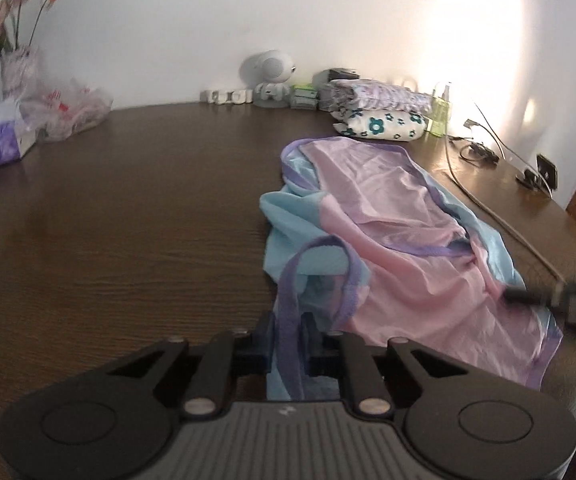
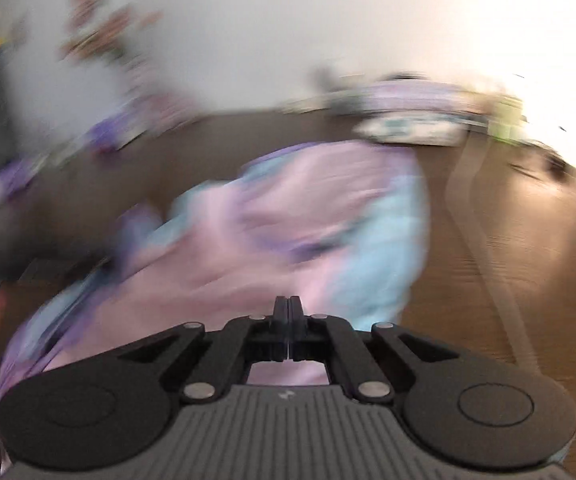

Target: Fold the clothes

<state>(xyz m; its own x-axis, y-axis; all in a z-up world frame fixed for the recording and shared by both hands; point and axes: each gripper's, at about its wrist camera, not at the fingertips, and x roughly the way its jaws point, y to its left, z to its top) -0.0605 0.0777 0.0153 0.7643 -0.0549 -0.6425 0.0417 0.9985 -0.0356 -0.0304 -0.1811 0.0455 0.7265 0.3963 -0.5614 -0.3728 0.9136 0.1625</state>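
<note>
The folding looks barely begun: the pink-and-blue garment [image 1: 400,240] lies rumpled on the dark wooden worktop [image 1: 128,208], right of centre in the left wrist frame, with no clean fold showing. Its long axis runs from the lower middle toward the upper right, to the folded floral clothes [image 1: 380,122]. The left tool [image 1: 288,344] grasps its purple trim. The right tool [image 2: 288,320] is clenched; what it holds is unclear.

Dark wood table [image 1: 128,208] against white wall [image 1: 208,20], bright glare at right.
</note>
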